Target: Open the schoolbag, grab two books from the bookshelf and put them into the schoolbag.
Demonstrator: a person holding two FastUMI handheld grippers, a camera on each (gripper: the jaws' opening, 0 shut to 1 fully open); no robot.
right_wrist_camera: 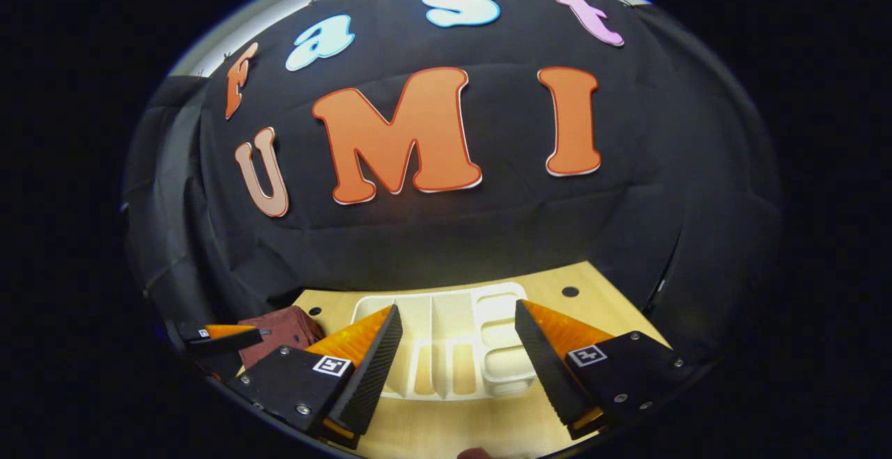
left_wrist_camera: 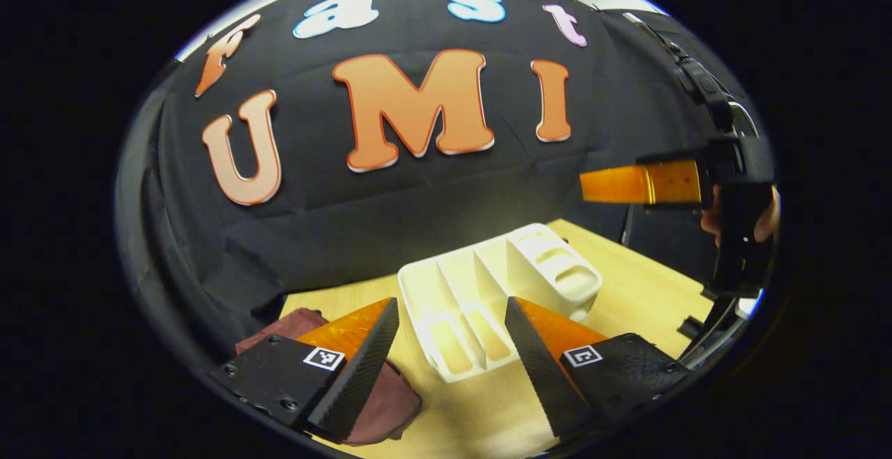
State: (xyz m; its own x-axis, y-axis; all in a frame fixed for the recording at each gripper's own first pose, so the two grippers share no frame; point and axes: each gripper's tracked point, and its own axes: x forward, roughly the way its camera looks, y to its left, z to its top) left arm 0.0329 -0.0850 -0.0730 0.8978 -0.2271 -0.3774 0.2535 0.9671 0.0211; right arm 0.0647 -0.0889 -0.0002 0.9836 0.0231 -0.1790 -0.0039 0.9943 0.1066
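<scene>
Left gripper view: we hold the left hand-held gripper (left_wrist_camera: pixel 451 347) above the wooden worktop (left_wrist_camera: pixel 641 292), its two fingers spread wide with nothing between them. Past the fingertips stands a white bookshelf (left_wrist_camera: pixel 488 292) with upright dividers; its slots look empty, and we see no books in it. At the lower left a dark red schoolbag (left_wrist_camera: pixel 390 403) lies on the worktop, partly covered by the left finger; we cannot tell whether it is open or zipped. At the right edge, higher up and well apart from the shelf, the right hand-held gripper (left_wrist_camera: pixel 627 184) points inward, gripped by a hand (left_wrist_camera: pixel 766 215); from this angle we cannot tell how its fingers stand.

Right gripper view: the right hand-held gripper (right_wrist_camera: pixel 456 347) has its fingers spread wide and holds nothing. The bookshelf (right_wrist_camera: pixel 446 320) sits straight ahead between them. The schoolbag (right_wrist_camera: pixel 279 333) lies left of the shelf, with the left hand-held gripper (right_wrist_camera: pixel 223 337) just beside it at the far left.
</scene>
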